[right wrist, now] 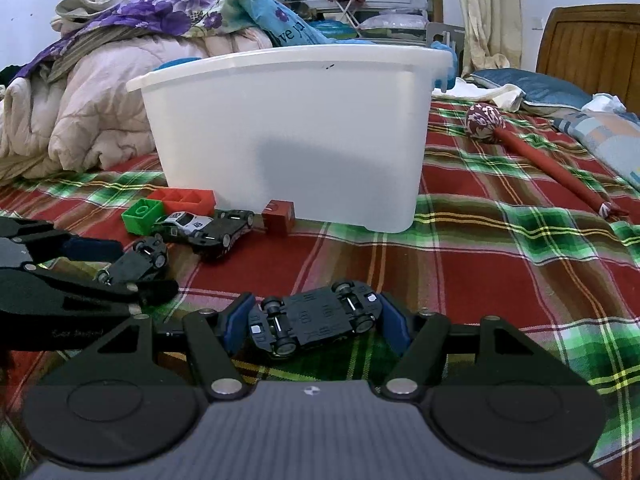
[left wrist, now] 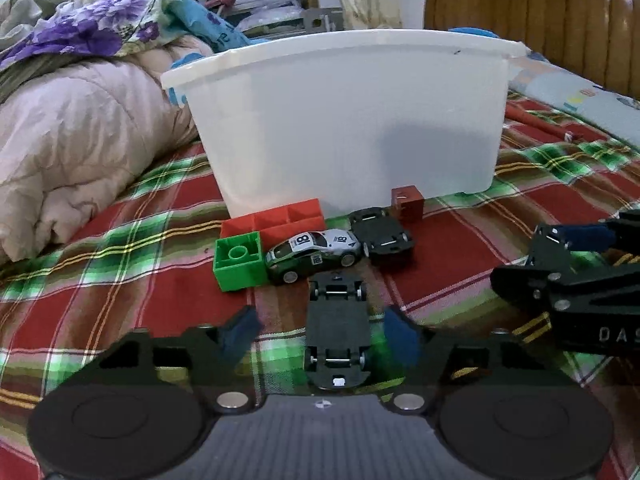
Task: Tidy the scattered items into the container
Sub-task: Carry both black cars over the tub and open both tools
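Note:
A white plastic tub point(left wrist: 344, 120) stands on the plaid bedspread; it also shows in the right wrist view point(right wrist: 288, 132). My left gripper point(left wrist: 320, 336) is open around an upside-down black toy car point(left wrist: 337, 332), with gaps on both sides. My right gripper point(right wrist: 314, 322) stands around another upside-down black toy car point(right wrist: 316, 320), its blue pads at or near the car's two ends. In front of the tub lie a white and green number 18 race car point(left wrist: 314, 254), a third upturned black car point(left wrist: 382, 236), a green block point(left wrist: 238, 266), a red tray block point(left wrist: 276, 220) and a brown cube point(left wrist: 407, 203).
A rumpled pink quilt point(left wrist: 72, 140) and floral bedding point(right wrist: 160, 16) pile up at the left. A red mallet with a patterned head point(right wrist: 520, 148) lies right of the tub. A wooden headboard point(right wrist: 592, 40) and pillows point(right wrist: 532, 86) stand at the far right.

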The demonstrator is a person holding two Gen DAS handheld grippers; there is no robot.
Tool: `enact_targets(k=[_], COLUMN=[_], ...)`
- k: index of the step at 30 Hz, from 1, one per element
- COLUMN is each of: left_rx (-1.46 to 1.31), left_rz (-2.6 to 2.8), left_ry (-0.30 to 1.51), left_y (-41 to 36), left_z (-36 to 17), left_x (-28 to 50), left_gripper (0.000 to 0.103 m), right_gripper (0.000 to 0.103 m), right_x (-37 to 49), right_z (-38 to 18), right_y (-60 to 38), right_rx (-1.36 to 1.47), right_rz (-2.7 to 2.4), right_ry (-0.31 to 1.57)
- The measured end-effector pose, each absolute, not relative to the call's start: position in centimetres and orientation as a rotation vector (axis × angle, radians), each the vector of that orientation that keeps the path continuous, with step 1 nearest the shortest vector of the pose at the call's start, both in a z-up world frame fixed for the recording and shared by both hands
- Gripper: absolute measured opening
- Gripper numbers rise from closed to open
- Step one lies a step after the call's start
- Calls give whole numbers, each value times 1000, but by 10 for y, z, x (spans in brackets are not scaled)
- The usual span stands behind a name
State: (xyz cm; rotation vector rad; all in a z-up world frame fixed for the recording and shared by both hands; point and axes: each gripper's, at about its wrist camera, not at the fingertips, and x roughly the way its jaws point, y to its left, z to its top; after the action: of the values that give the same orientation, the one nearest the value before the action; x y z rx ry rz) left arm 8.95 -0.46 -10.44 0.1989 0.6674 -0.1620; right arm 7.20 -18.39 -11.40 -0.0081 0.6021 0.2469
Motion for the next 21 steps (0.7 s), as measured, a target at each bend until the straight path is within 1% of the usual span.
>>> enact_targets(k=[1,8,13,16,21], left_rx=[193,52,29,37,36], left_rz=[-145,-140,-168,-187,-198], left_ry=[667,718,671,602,484], left_y=[-5,1,0,-1,-2], left_z=[-103,-92,-63,-34,25], left_x=[89,92,85,82,93], left_gripper=[33,33,33,33,33], right_gripper=[69,69,69,69,69], right_x=[72,71,69,67,74], right_z=[-114,-114,-101,-78,-22], right_y=[-184,-184,-184,-187,-191], right_rx=[-6,0,1,2,16], right_rz=[246,247,255,256,260], right_ry=[602,601,572,514,388])
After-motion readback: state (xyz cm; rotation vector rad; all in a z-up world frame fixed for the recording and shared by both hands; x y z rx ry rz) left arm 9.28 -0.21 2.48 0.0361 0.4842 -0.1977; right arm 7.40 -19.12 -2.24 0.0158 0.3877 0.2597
